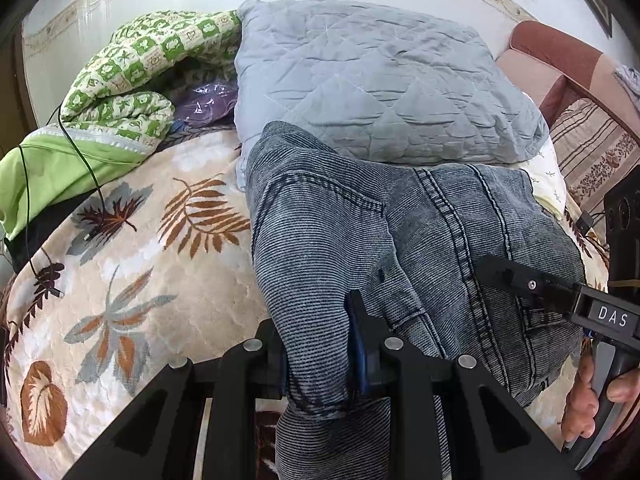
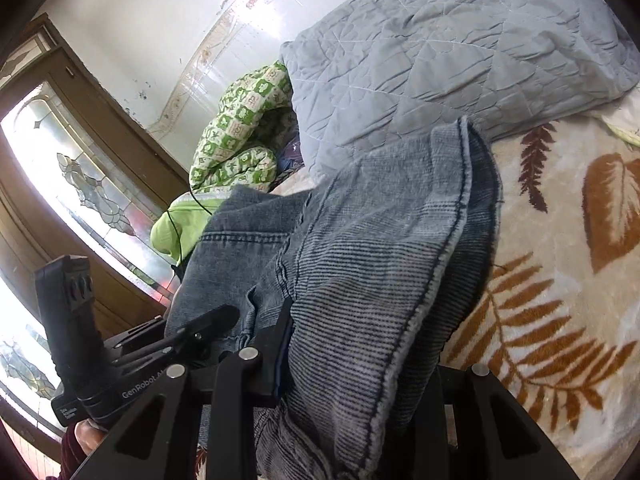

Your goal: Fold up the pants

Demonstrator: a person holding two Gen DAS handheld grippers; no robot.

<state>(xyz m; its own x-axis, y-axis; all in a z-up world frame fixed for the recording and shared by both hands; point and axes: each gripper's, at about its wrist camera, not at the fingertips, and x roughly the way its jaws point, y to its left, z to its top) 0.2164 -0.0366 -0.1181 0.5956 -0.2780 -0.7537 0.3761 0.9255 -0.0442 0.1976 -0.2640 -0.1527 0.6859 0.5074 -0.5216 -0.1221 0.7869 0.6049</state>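
Grey-blue ribbed denim pants (image 1: 352,240) lie bunched on the bed, reaching up to a grey quilt. My left gripper (image 1: 320,356) is shut on a fold of the pants near the bottom of its view. My right gripper (image 2: 360,372) is shut on another thick fold of the pants (image 2: 380,240); the fabric drapes over and hides its right finger. The right gripper also shows at the right edge of the left wrist view (image 1: 532,284), lying on the denim. The left gripper shows at the lower left of the right wrist view (image 2: 200,332).
A cream blanket with leaf print (image 1: 140,280) covers the bed. A folded grey quilt (image 1: 380,80) and a green patterned quilt (image 1: 152,64) lie behind the pants. A black cable (image 1: 80,152) trails at the left. A window (image 2: 80,184) is on the left wall.
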